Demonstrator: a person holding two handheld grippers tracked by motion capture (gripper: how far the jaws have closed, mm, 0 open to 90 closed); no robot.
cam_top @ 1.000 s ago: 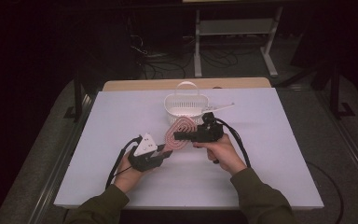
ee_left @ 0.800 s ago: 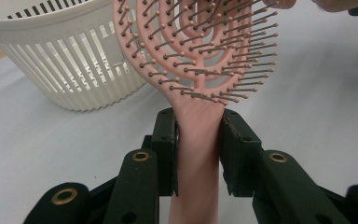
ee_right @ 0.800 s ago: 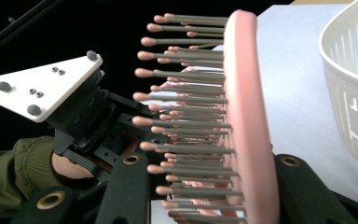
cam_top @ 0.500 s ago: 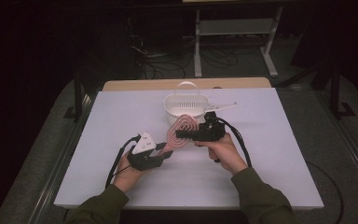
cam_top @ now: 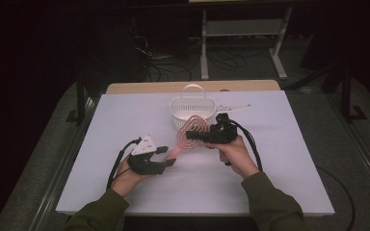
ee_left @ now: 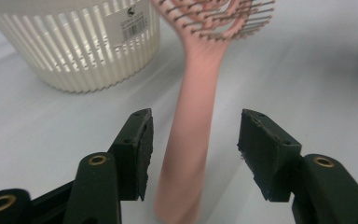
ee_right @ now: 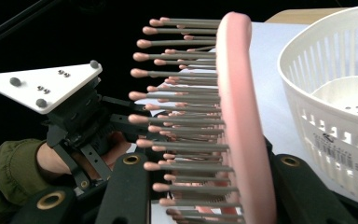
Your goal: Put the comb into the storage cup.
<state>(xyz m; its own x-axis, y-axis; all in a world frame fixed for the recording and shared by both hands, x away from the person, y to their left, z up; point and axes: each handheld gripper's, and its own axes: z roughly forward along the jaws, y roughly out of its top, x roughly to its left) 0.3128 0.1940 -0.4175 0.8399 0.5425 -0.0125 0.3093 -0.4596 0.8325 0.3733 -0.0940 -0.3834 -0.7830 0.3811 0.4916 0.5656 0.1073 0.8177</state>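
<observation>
High view: our right claw clamps the pink hairbrush by its head, just beside the white basket. Our left claw has just been opening, handle loose between its jaws. One-sided hold; the brush may pivot and drop onto the surface.

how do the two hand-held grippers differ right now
The left hand-held gripper has just been opening: its jaws stand apart on either side of the pink hairbrush handle, pads clear of it. The right hand-held gripper is shut on the hairbrush head, holding it tilted beside the white basket. The left sits nearer the person, the right nearer the basket. Both have black jaws.
</observation>
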